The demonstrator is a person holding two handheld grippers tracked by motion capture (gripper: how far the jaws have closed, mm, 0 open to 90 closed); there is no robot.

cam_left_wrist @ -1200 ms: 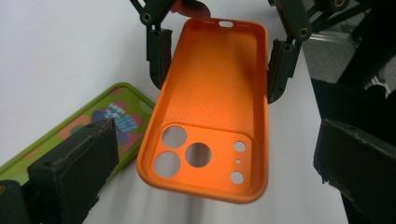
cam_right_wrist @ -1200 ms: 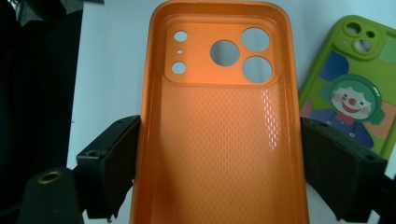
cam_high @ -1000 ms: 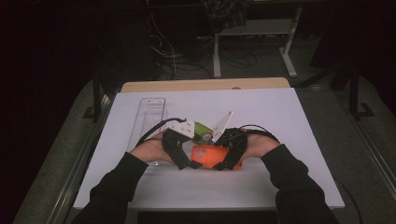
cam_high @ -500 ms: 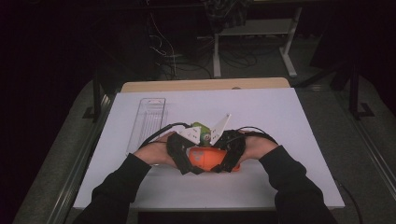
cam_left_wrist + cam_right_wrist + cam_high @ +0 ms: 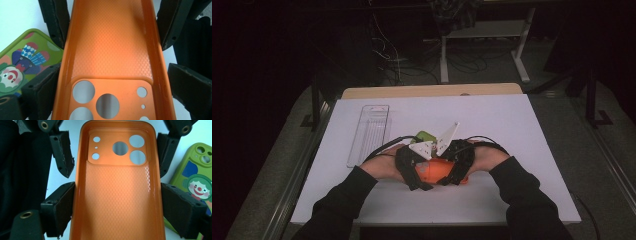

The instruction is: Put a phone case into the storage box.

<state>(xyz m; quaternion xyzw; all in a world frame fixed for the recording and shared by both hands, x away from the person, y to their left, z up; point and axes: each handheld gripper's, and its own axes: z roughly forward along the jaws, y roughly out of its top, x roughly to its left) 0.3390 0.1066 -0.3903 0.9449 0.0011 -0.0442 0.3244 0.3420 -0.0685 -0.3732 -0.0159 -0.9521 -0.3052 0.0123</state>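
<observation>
gripping the orange phone case (image 5: 110, 50) from both ends: my left tool (image 5: 110, 82) and right tool (image 5: 117, 205) each clamp its sides, green clown case (image 5: 195, 187) just beside on the worktop (image 5: 512, 130).

Both forearms in dark sleeves come in from bottom of high view, converging at table's near middle. Left gripper (image 5: 412, 167) and right gripper (image 5: 459, 165) face each other, nearly touching, cables looping behind. Each pair of jaws clamped on long edges of orange phone case (image 5: 434, 171).
</observation>
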